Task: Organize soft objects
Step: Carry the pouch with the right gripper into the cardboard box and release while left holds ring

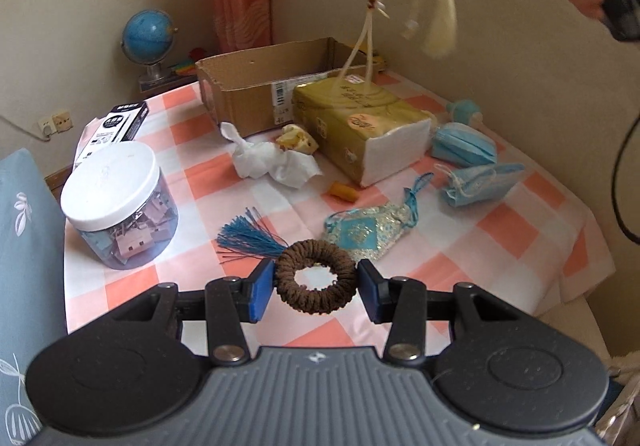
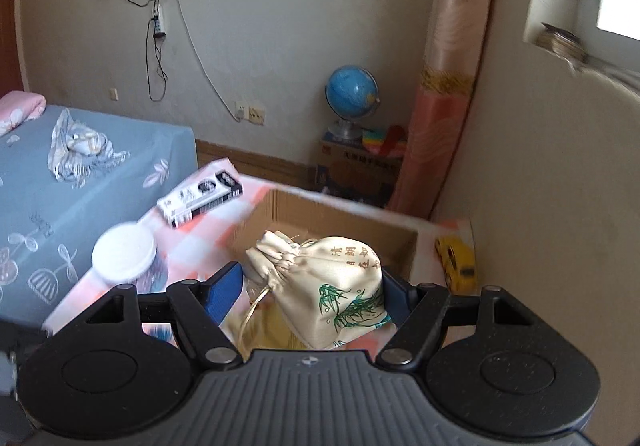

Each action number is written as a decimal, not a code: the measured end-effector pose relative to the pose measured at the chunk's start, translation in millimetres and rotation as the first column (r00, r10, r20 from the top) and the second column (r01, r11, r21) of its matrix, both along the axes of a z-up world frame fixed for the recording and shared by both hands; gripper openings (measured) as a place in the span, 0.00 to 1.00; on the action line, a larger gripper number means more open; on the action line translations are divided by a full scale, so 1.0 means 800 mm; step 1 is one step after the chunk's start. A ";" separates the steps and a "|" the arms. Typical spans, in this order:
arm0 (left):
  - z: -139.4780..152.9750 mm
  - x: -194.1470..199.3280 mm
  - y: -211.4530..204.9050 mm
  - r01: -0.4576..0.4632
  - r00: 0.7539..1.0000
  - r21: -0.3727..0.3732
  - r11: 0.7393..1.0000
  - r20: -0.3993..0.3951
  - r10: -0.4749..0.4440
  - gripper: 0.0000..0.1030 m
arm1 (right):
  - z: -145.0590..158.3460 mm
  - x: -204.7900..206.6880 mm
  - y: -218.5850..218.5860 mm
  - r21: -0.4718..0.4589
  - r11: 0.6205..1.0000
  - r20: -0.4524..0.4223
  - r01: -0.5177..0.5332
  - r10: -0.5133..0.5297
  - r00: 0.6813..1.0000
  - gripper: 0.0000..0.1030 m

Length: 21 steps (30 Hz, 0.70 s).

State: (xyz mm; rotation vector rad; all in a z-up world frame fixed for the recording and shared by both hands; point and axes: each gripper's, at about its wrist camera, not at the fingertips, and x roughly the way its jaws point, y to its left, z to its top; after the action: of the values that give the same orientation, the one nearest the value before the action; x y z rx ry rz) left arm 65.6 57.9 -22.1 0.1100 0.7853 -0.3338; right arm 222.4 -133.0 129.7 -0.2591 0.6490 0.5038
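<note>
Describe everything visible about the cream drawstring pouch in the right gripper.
The cream drawstring pouch looks like satin fabric, printed with green bamboo leaves and a column of dark characters. Its neck is gathered shut into a ruffle pointing left. The right gripper holds it, jaws pressed on either side, lifted above the cardboard box and the tissue pack. In the left wrist view, pale cords with small beads and a cream tassel dangle freely below it.
</note>
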 end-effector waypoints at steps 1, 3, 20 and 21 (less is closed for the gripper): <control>0.000 0.002 0.001 -0.009 1.000 -0.006 1.000 -0.001 0.008 0.43 | 0.002 0.014 0.007 0.000 1.000 0.007 -0.004 0.004 1.000 0.75; 0.001 0.005 0.003 -0.027 1.000 -0.016 1.000 0.000 0.027 0.43 | 0.005 0.038 0.019 -0.004 1.000 0.014 -0.003 0.003 1.000 0.75; -0.006 0.032 0.016 -0.107 0.994 -0.014 0.994 -0.029 0.106 0.43 | -0.053 0.181 0.083 -0.029 0.999 -0.089 0.038 -0.041 0.995 0.75; -0.006 0.033 0.017 -0.110 0.993 -0.013 0.994 -0.031 0.110 0.43 | -0.059 0.183 0.086 -0.032 0.999 -0.096 0.039 -0.042 0.995 0.75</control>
State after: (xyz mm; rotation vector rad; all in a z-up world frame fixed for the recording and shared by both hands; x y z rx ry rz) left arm 91.8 71.6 -26.9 0.0482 0.8153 -0.2372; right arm 368.8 -64.1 82.8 -0.2510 0.7550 0.4699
